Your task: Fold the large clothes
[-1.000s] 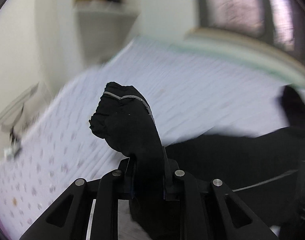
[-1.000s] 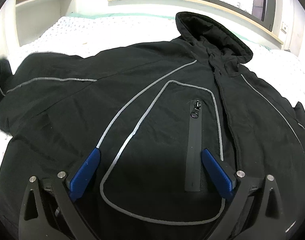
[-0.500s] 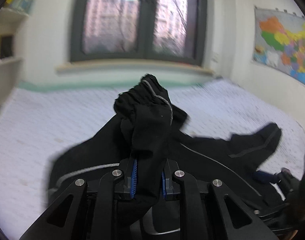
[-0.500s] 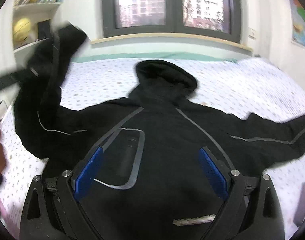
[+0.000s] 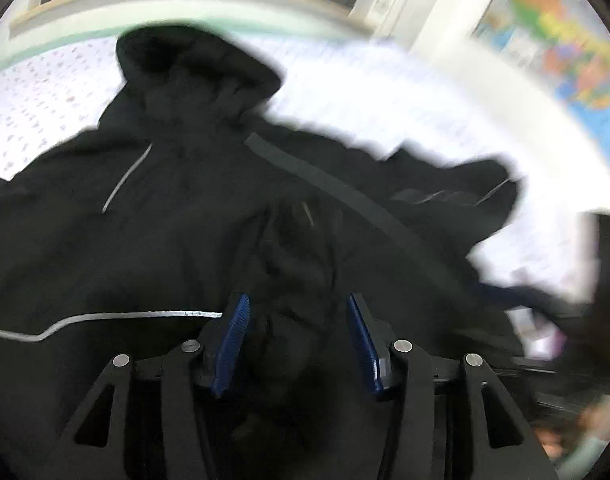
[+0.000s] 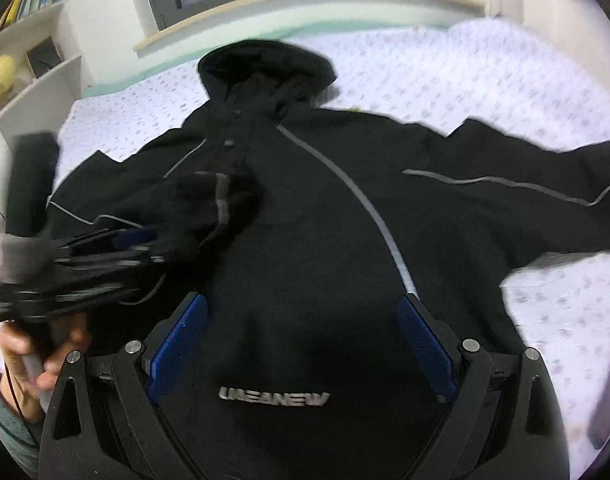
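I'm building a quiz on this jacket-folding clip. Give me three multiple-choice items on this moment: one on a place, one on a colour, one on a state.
1. Where does the jacket lie?
A. on the bed
B. on a chair
C. on the floor

2. What colour are the pads on the right gripper fingers?
A. red
B. blue
C. yellow

3. How do the left gripper fingers stand?
A. clamped shut on a sleeve
B. apart, fabric lying loosely between
C. out of view

Key: 1 A, the patterned white sheet surrounds the jacket. 2 B, both pads show blue. 3 B, a wide gap separates the blue pads.
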